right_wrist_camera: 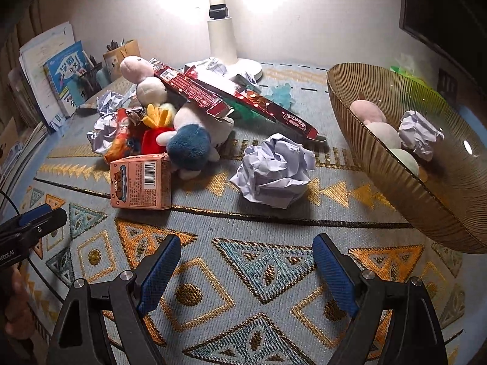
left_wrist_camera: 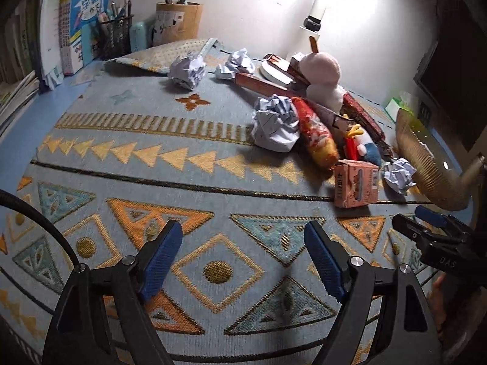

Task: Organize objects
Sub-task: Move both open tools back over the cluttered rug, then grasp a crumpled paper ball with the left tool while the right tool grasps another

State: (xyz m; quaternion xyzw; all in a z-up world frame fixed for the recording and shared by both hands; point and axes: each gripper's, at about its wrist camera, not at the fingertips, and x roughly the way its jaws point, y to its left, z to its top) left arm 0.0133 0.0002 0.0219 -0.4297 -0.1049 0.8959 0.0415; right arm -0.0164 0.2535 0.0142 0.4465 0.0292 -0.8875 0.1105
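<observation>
Both pairs of blue pads sit nearest my lenses, spread wide with only patterned cloth showing between them, so neither the right gripper nor the left gripper holds anything

Ahead of my right fingers and slightly toward the right one lies a paper ball, apart from the rest of the clutter. I judge it very light, springy and rough, so it should crush a little and grip well; I would straddle its middle and close gently. Off my right finger's side stands the ribbed bowl, tilted toward me, with another paper wad and what look like pale plush shapes already inside, so it reads as the place to drop things

Ahead of my right gripper's left finger stands a pink carton, upright on the cloth. It looks like stiff card, probably light, with flat faces; I would pinch across the 2 broad faces. Touching it from behind is a soft toy, squashy and easy to grab by its blue part

Farther on, a long red box leans over the pile; thin card, open at the end, likely to bend, so I would take it near mid-length

Seen from my left gripper, all this clutter lies ahead and beyond its right finger, and a larger paper ball rests against a snack packet, which may be slick
</observation>
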